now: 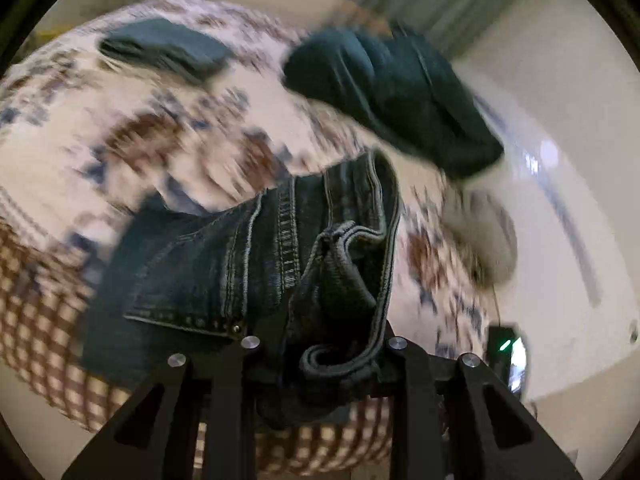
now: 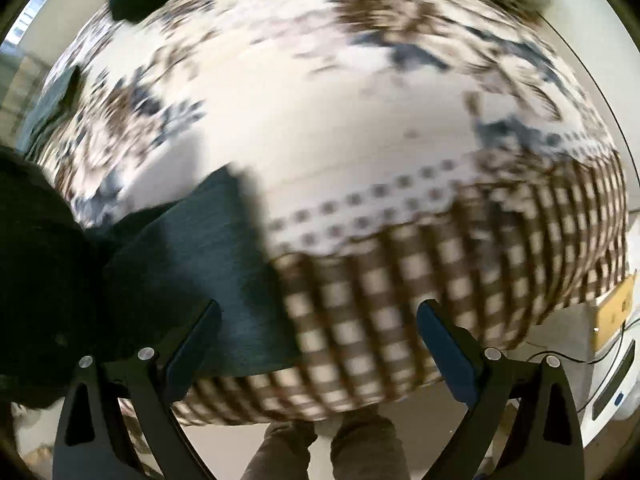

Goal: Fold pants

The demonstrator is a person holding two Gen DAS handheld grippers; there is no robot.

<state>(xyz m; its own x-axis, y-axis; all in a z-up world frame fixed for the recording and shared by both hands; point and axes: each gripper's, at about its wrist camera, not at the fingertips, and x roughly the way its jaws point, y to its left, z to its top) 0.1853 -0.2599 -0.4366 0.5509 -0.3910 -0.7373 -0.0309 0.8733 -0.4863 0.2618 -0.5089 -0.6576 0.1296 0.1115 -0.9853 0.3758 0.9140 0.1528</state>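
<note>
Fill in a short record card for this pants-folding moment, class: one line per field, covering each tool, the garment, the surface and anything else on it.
left tool: shut on the jeans, denim bunched between its fingers
right tool: open, holding nothing, above the table edge
jeans: dark blue denim, partly lifted, the rest lying on the tablecloth
tablecloth: cream with brown and blue print, checked border at the near edge
other clothes: a folded dark garment and a dark bundle farther back
image quality: motion blur in both views
</note>
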